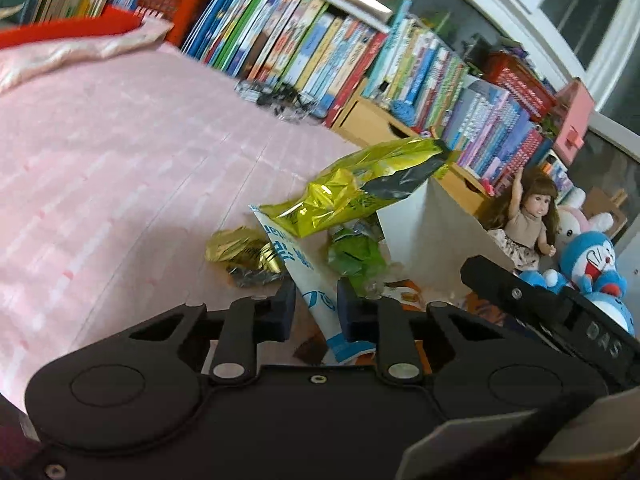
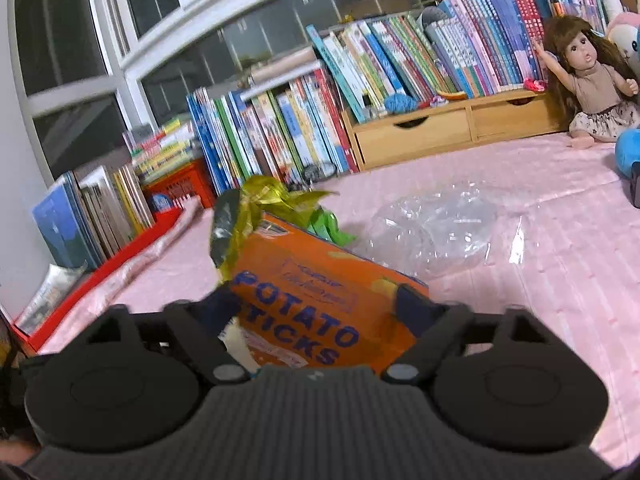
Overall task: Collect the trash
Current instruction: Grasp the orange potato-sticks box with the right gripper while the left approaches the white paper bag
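Left tool pinches the box flap; right tool clamps the orange box holding wrappers. Gold wrapper left of box, clear plastic far right remain on pink mat

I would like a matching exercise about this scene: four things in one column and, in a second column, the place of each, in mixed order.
1. orange box
2. white bag
3. clear plastic bag
4. doll

a. flat on the pink cover
b. between the left gripper fingers
c. beside the books
d. between the right gripper fingers

Pairs: 1-d, 2-b, 3-a, 4-c
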